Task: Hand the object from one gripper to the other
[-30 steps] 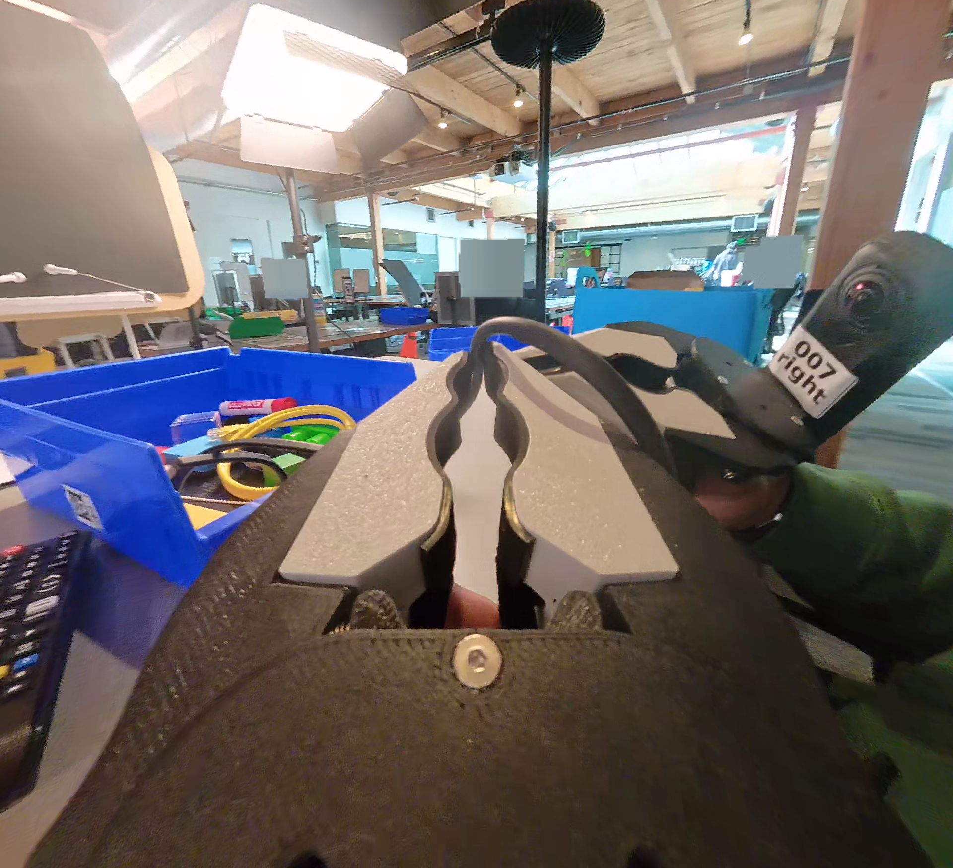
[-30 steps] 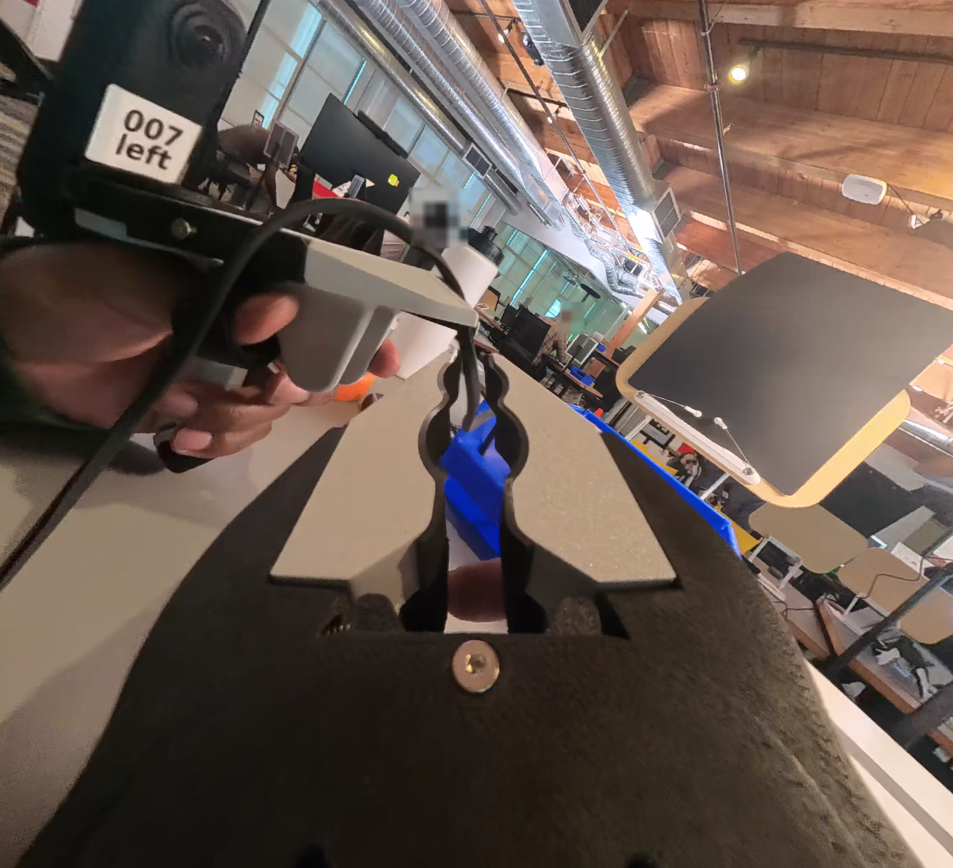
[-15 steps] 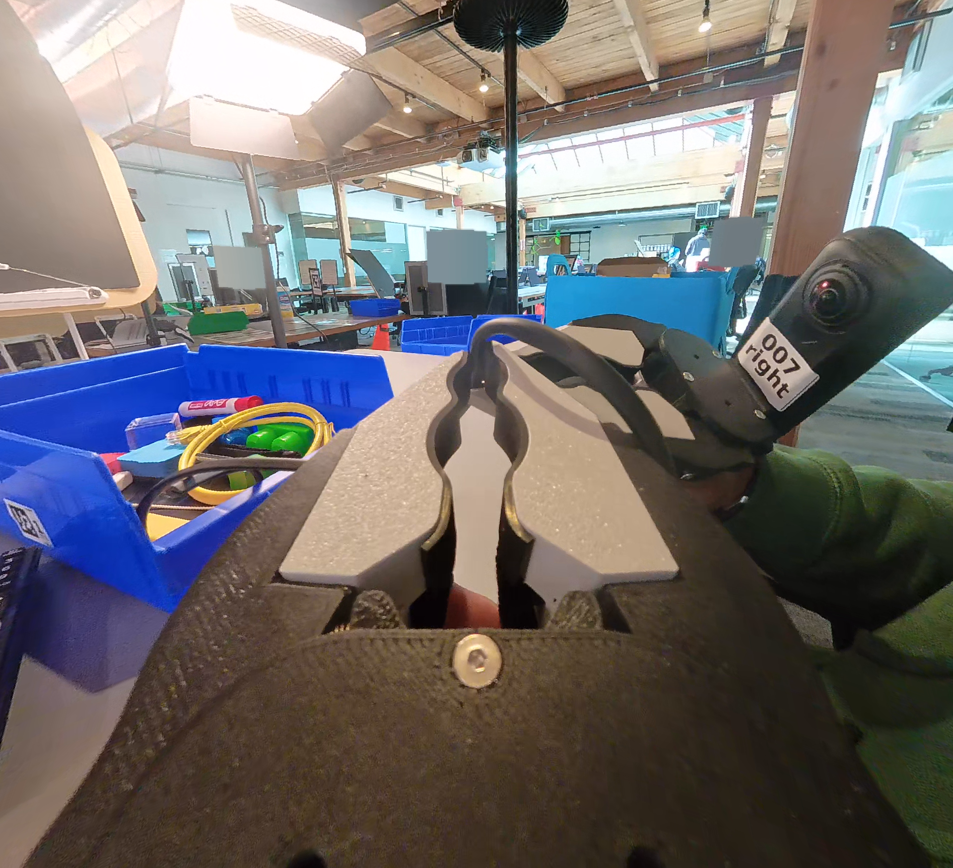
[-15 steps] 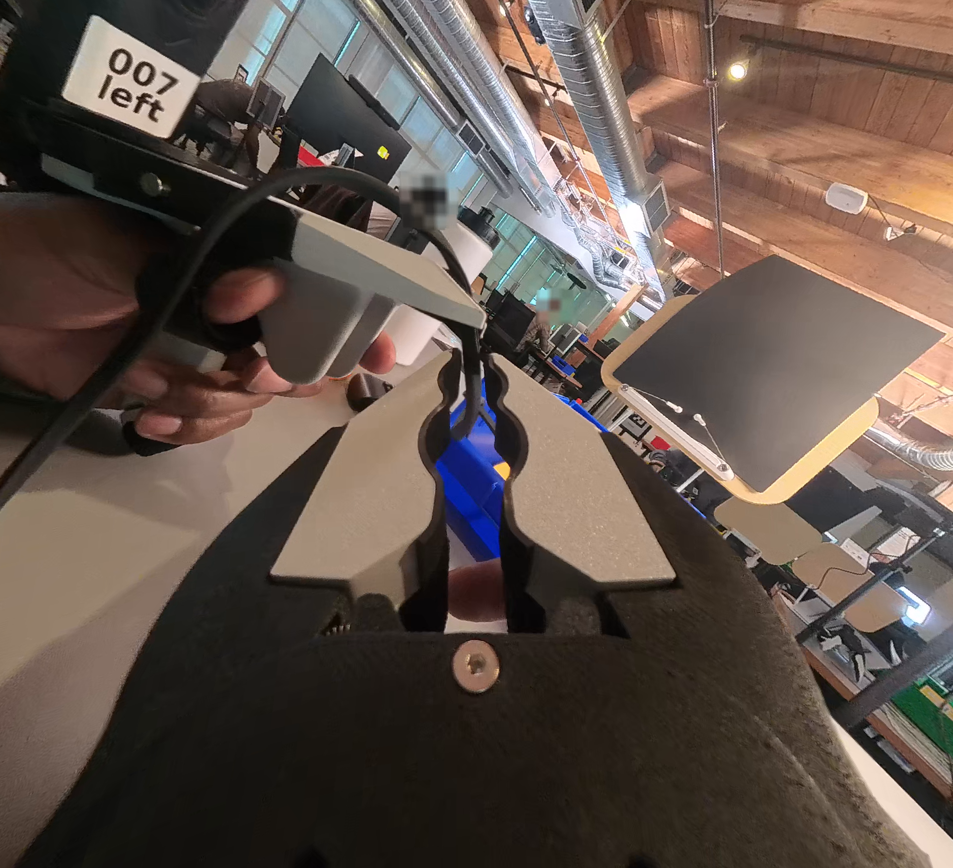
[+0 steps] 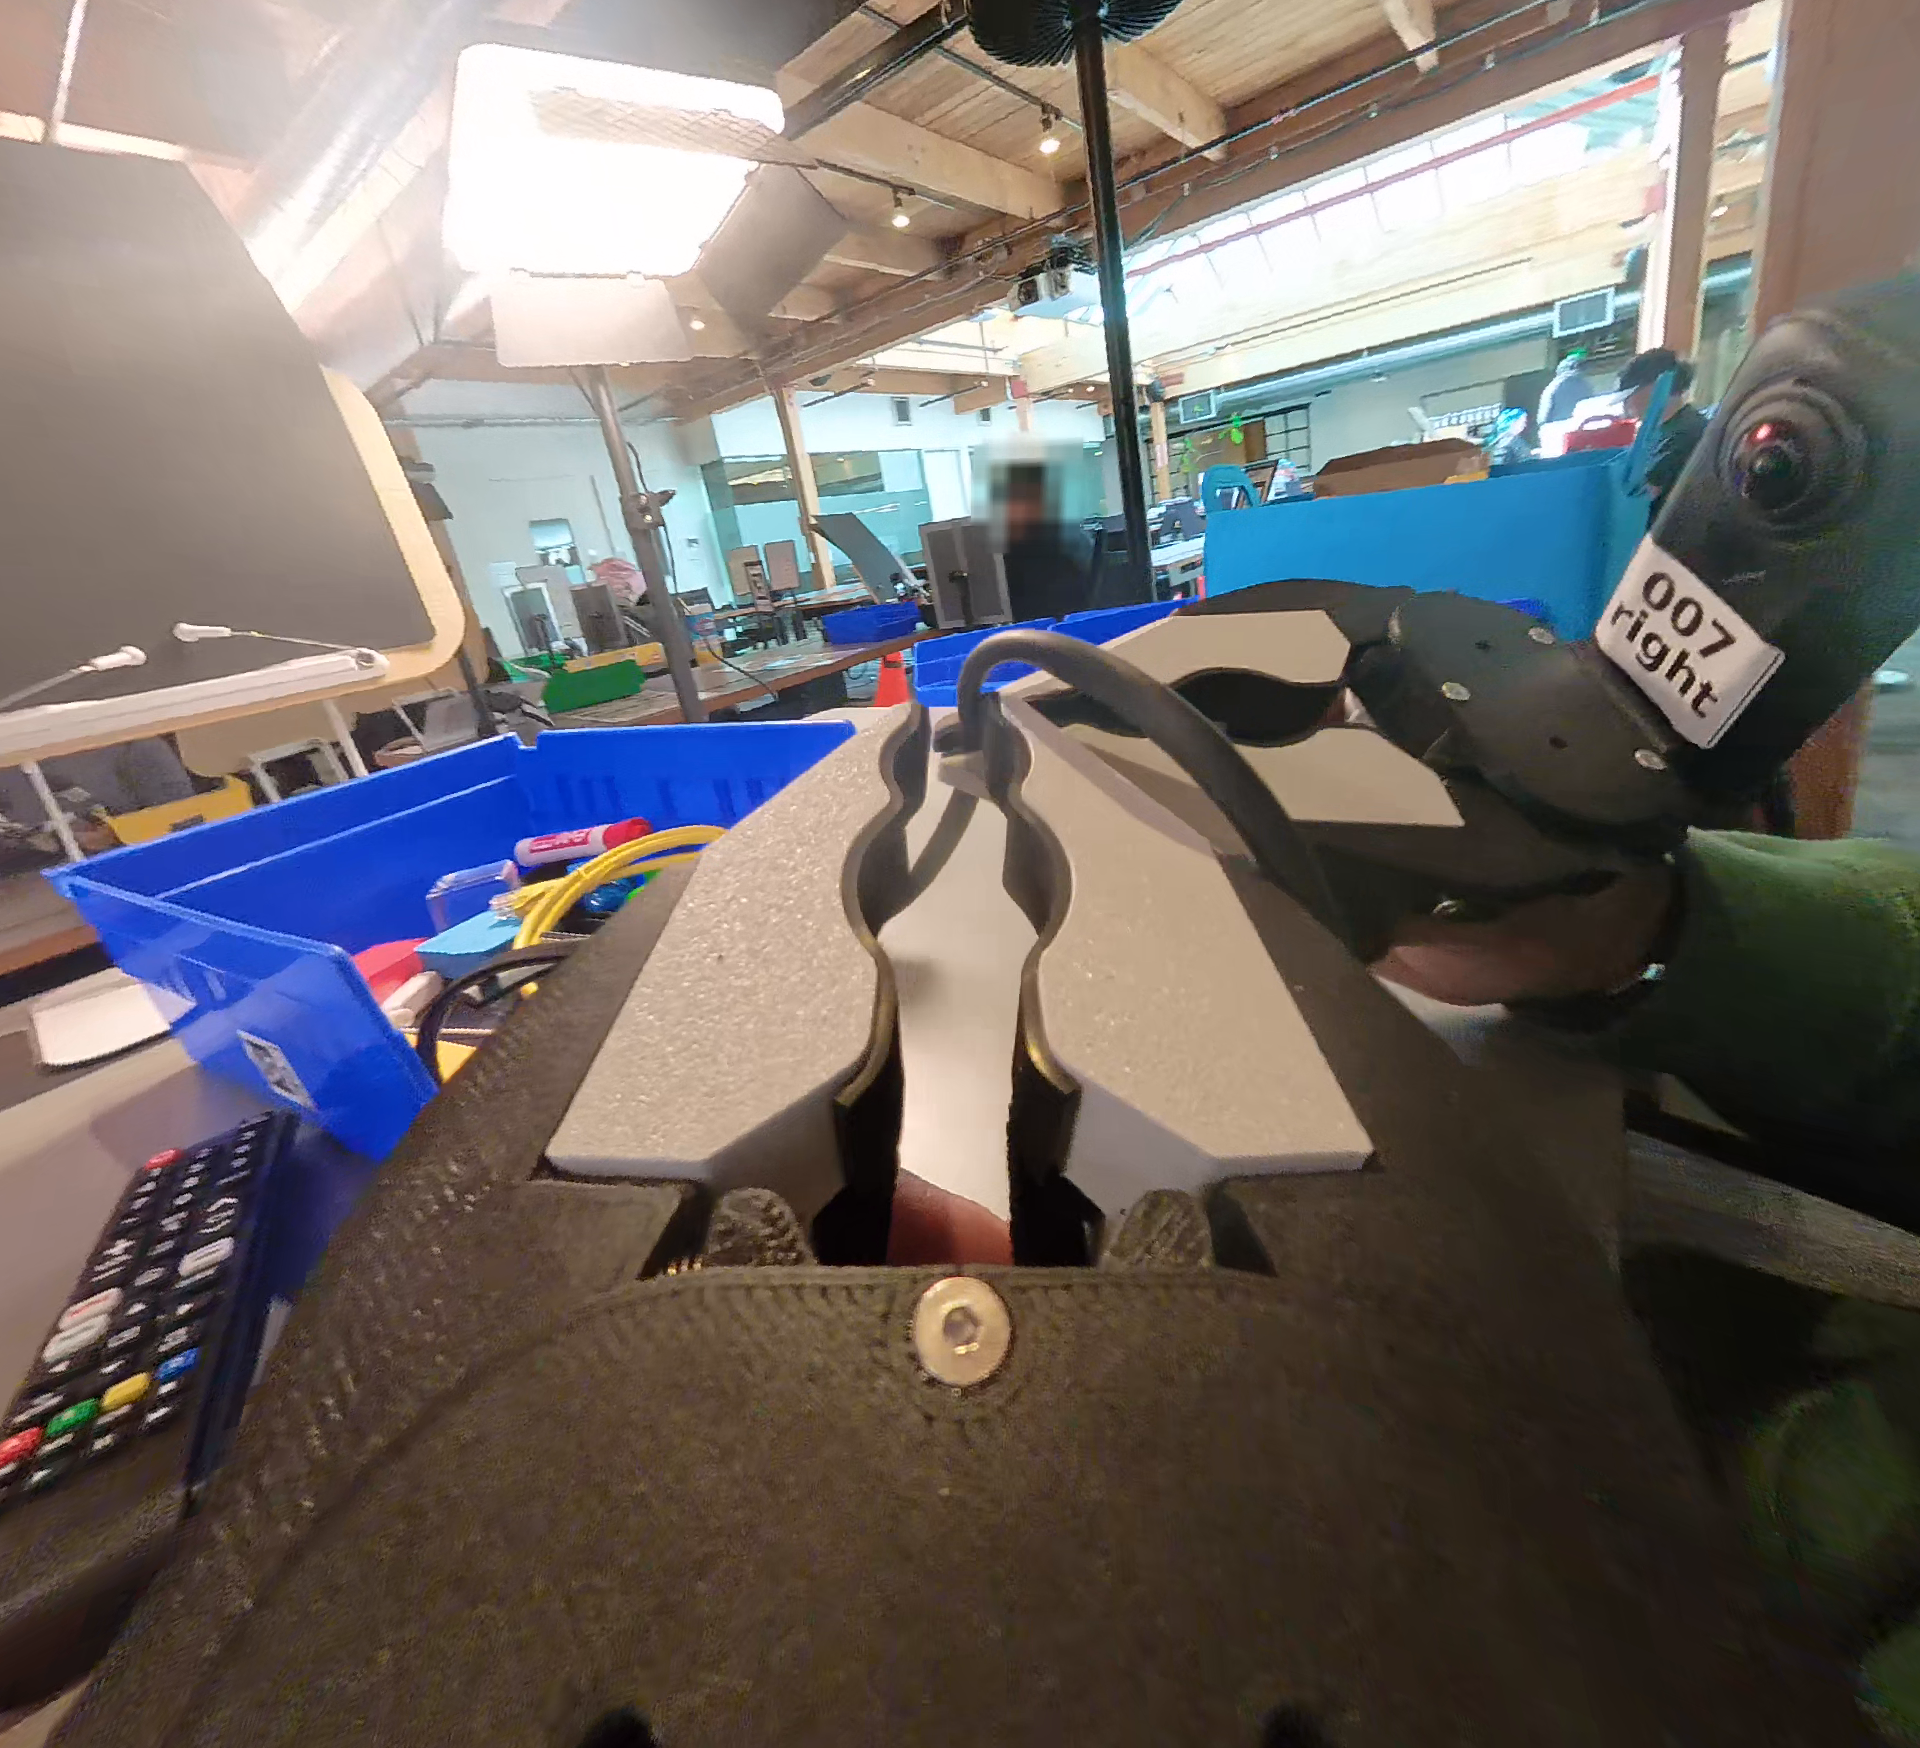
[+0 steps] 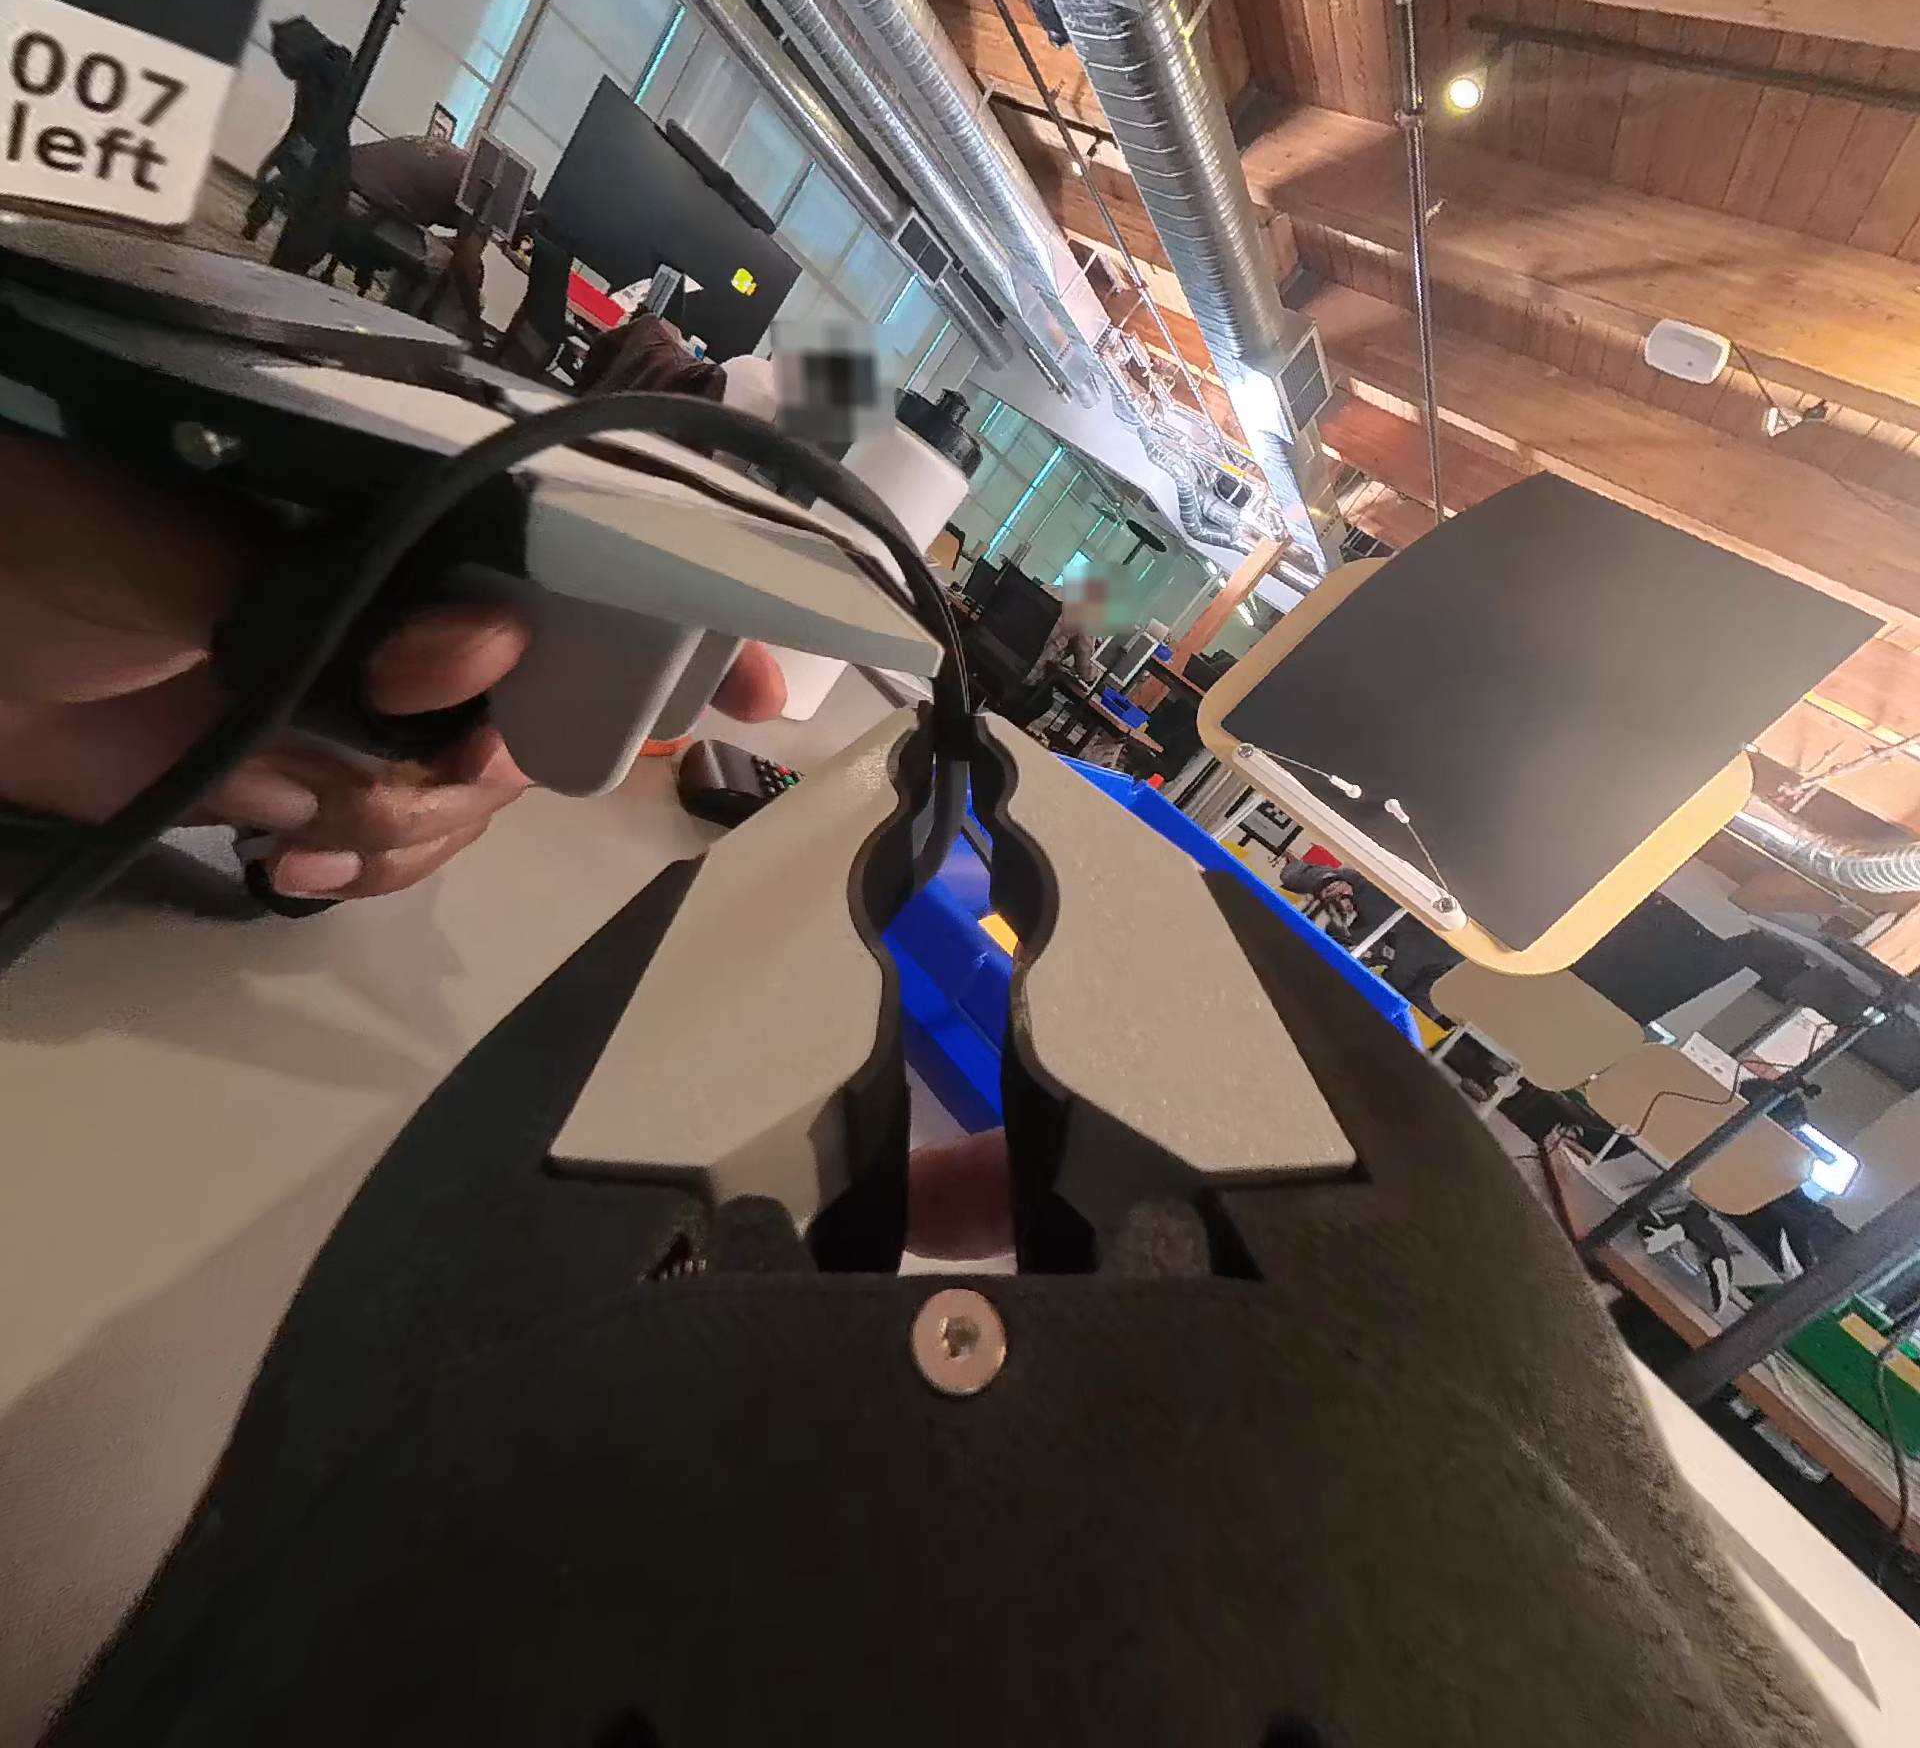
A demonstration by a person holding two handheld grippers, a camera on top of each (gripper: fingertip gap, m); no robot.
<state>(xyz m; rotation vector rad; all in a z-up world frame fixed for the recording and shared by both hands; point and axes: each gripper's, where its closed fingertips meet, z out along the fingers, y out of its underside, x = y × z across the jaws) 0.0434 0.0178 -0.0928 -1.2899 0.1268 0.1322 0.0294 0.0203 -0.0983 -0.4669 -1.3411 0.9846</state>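
Holding a thin black cable [image 5: 1132, 701], the right tool [image 6: 954, 722] pinches it tight at its tips. The left tool [image 5: 951, 742] has opened a little since a moment ago, and the cable now slips loose between its tips. The two tools almost touch. That looks like the hand-over is nearly done. A blue bin [image 5: 312, 877] sits to the left on the counter [image 6: 260, 1023], far behind the cable.

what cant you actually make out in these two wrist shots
- Left wrist view: the black cable passes the left gripper tips; whether they pinch it is unclear.
- Right wrist view: the cable's far end runs off the left edge.
- Left wrist view: the blue bin contents are partly hidden by the gripper body; the remote is cut by the edge.
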